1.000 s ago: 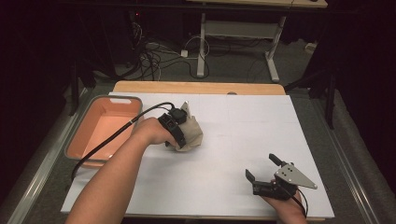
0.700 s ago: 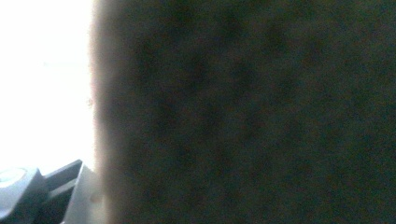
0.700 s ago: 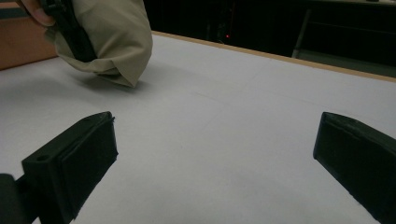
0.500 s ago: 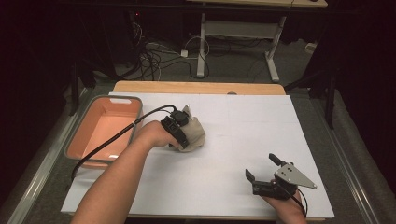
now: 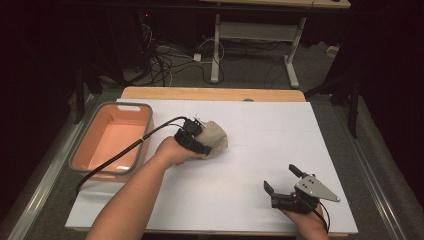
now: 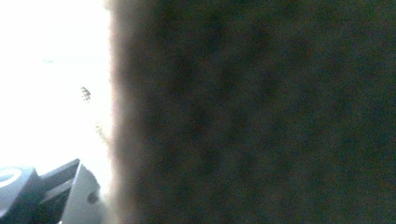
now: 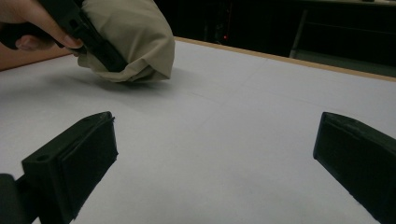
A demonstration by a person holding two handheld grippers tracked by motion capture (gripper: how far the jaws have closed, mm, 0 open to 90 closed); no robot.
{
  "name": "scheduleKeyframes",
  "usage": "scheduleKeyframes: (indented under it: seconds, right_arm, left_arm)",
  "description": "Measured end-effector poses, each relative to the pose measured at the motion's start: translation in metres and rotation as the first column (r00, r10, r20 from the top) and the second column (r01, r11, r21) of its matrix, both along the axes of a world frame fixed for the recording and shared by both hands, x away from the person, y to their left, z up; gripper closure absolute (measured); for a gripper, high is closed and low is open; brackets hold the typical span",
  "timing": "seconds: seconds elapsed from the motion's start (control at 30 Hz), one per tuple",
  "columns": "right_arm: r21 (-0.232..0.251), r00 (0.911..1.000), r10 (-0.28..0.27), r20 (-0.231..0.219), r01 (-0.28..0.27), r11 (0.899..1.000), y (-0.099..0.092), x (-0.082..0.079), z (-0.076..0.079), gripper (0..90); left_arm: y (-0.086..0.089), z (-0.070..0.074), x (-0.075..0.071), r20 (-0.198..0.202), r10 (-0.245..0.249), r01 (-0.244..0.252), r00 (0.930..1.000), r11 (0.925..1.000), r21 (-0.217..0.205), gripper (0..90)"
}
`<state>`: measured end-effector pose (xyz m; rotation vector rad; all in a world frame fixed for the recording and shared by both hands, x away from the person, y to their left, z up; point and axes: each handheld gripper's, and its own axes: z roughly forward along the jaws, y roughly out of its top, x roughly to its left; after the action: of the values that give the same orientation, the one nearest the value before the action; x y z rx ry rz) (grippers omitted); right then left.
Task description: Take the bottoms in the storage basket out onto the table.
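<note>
Cloth: beige bundle (image 5: 212,139) lies on the white table (image 5: 260,150), just right of my orange bin (image 5: 112,140).
Left gripper (image 5: 192,137): my jaws clamp the bundle, having just eased apart a little.
Right gripper (image 5: 282,182): my jaws stand released, well apart from the cloth.
Risk: loose folds could slip from my hold, since only part of the bundle is pinched.

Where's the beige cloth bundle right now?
In the high view the bundle sits left of centre on the white table, at the left gripper, just right of the orange bin.
</note>
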<state>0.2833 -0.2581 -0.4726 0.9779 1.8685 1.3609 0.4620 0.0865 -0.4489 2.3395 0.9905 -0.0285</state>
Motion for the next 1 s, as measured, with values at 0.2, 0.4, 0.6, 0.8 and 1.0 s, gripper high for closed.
scheduleKeyframes:
  seconds: [0.2,0.4,0.6,0.8,1.0]
  right_arm:
    - [-0.007,1.0000,0.007,0.005,-0.007,1.000,0.002,0.000,-0.001,0.4]
    - [-0.005,1.0000,0.006,0.003,-0.006,1.000,0.002,0.001,-0.001,0.4]
    - [-0.004,1.0000,0.008,0.001,-0.008,1.000,0.003,0.002,-0.001,0.4]
    - [-0.003,1.0000,0.006,-0.002,-0.006,1.000,0.003,0.002,-0.001,0.4]
    - [0.001,1.0000,0.005,-0.003,-0.005,1.000,0.003,0.002,-0.001,0.4]
  left_arm:
    - [-0.001,-0.014,-0.004,0.086,0.043,-0.038,0.9954,0.9974,-0.061,43.2]
    - [-0.003,-0.025,-0.006,0.125,0.062,-0.049,0.9902,0.9935,-0.103,36.2]
    - [-0.003,-0.030,-0.009,0.174,0.060,-0.039,0.9829,0.9915,-0.124,23.4]
    - [-0.006,-0.031,-0.013,0.219,0.069,-0.043,0.9734,0.9918,-0.120,13.7]
    - [0.000,-0.030,-0.018,0.235,0.095,-0.062,0.9674,0.9875,-0.145,0.0]
